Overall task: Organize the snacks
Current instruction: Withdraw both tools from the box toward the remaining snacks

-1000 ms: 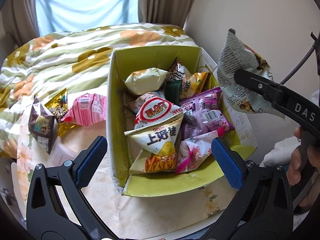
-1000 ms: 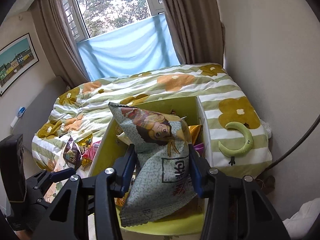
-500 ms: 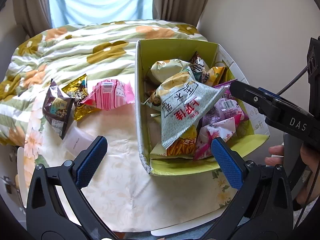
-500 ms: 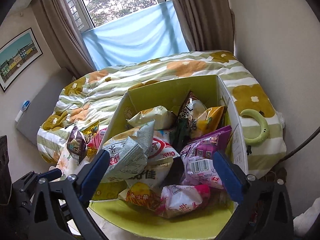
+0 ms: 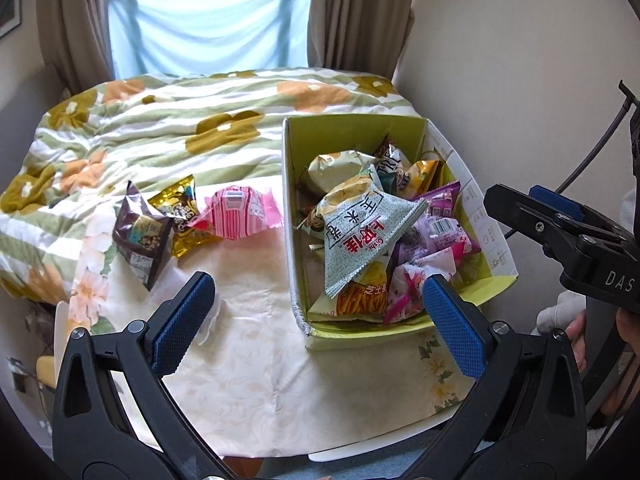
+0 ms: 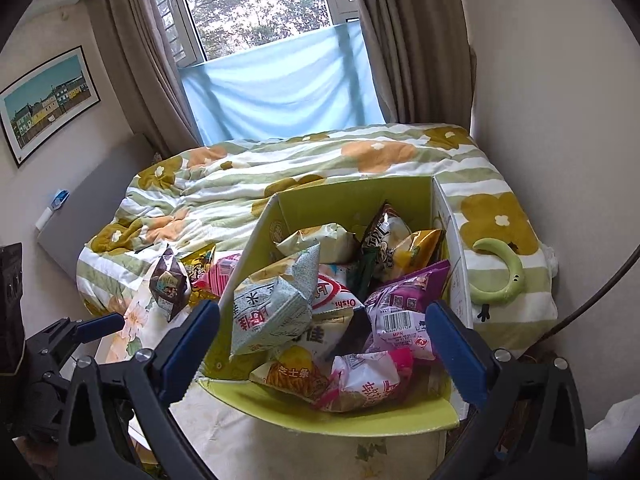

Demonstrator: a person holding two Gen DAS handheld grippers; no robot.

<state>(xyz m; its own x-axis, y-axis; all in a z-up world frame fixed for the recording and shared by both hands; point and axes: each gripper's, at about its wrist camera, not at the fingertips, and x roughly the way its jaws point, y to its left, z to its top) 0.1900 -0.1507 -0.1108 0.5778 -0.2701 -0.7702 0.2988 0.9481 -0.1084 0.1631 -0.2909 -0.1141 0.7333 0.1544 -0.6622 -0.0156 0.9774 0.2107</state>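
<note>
A yellow-green cardboard box (image 5: 352, 132) (image 6: 404, 196) holds several snack bags. A grey-green bag (image 5: 360, 232) (image 6: 272, 308) lies on top of the pile. Three bags lie on the table left of the box: a pink one (image 5: 236, 218), a gold one (image 5: 182, 208) and a brown one (image 5: 140, 236) (image 6: 170, 282). My left gripper (image 5: 316, 320) is open and empty above the table, near the box's front left corner. My right gripper (image 6: 324, 344) is open and empty above the box's near end.
The table carries a floral cloth (image 5: 256, 368). Behind it is a bed with a flowered quilt (image 5: 168, 128). A green crescent toy (image 6: 500, 276) lies on the bed right of the box. A wall stands close on the right.
My right gripper opened and let go of the grey-green bag, which now lies in the box. My left gripper moved left and back, so the loose bags show more.
</note>
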